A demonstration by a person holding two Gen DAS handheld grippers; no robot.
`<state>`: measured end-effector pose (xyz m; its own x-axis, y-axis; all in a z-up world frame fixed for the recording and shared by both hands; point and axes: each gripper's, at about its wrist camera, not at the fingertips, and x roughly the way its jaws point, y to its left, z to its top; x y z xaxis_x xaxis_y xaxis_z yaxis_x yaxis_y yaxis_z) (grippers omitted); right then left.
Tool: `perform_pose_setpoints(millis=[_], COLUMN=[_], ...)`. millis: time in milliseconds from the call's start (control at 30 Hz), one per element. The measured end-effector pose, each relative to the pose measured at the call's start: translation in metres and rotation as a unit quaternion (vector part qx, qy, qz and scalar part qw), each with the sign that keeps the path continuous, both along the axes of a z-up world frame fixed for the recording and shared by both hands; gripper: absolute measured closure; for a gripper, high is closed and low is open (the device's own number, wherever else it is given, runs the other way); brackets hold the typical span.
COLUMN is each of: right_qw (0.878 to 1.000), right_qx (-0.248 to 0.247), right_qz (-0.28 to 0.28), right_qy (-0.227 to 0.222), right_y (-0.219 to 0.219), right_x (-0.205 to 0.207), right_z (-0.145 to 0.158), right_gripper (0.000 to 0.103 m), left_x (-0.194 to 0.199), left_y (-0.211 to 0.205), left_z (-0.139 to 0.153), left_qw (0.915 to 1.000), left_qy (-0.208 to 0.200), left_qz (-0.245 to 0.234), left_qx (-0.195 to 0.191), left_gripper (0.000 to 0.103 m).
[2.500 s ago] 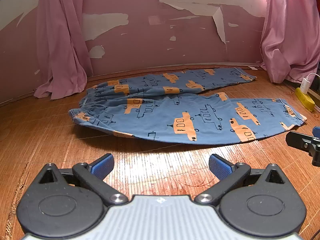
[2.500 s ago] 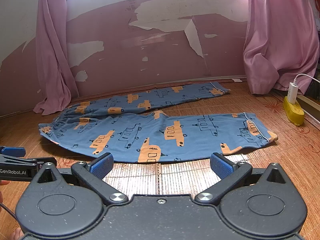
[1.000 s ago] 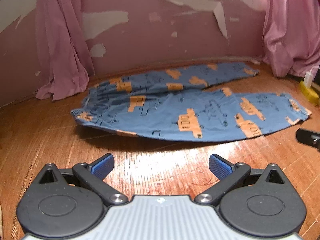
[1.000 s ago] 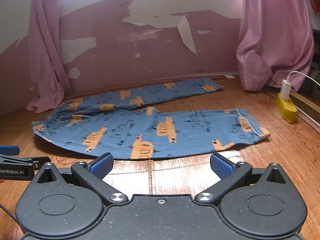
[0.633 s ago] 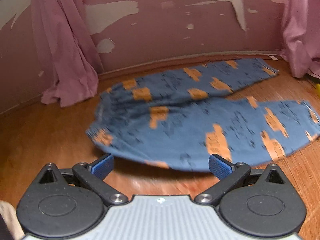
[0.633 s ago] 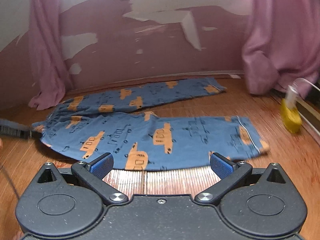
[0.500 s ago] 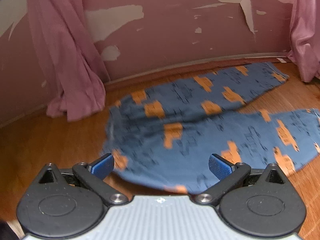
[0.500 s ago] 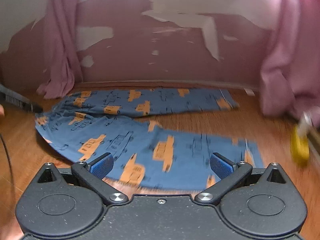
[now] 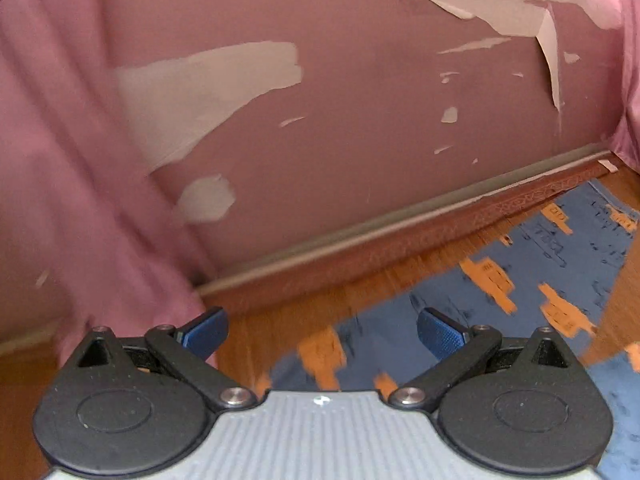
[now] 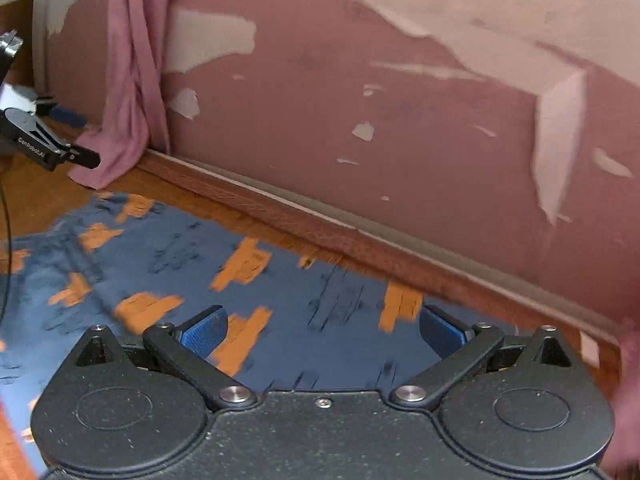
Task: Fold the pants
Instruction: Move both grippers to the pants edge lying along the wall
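Both tools gaping, empty: left tool (image 9: 322,330), right tool (image 10: 323,330) over blue cotton pants with orange cars (image 10: 168,276). Risk: pinching single layer, fold skews.

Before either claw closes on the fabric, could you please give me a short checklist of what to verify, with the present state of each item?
1. Left claw open: ok, fingers spread.
2. Right claw open: ok, fingers spread.
3. Nothing held yet: ok, both gaps are free.
4. Pants flat on the wooden floor: ok where visible, though blurred.
5. Right claw over fabric: ok, blue cloth fills its gap.
6. Left claw aimed at a pants edge: cannot tell; the fabric edge crosses its gap, with the pink curtain close to the left finger.
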<state>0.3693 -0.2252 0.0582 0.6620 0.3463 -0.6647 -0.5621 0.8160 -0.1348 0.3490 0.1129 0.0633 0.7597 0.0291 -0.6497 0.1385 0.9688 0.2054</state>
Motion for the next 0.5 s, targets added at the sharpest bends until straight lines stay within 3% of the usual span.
perform_pose_setpoints(millis=[133, 200, 500], right_qw=[0.999, 0.998, 0.995], right_qx=[-0.036, -0.046, -0.019], right_qz=[0.030, 0.037, 0.055], right_qy=[0.016, 0.030, 0.078], right_y=[0.013, 0.017, 0.027], right_x=[0.060, 0.083, 0.141], right_z=[-0.023, -0.035, -0.073], right_gripper=[0.010, 0.013, 0.019], left_x=[0.048, 0.061, 0.088], left_y=[-0.005, -0.009, -0.017], left_z=[-0.035, -0.051, -0.084], left_qw=[0.9980, 0.9958, 0.9881], left_qy=[0.022, 0.035, 0.087], left_qz=[-0.054, -0.077, -0.127], left_qx=[0.023, 0.033, 0.011], left_gripper=[0.002, 0.008, 0.020])
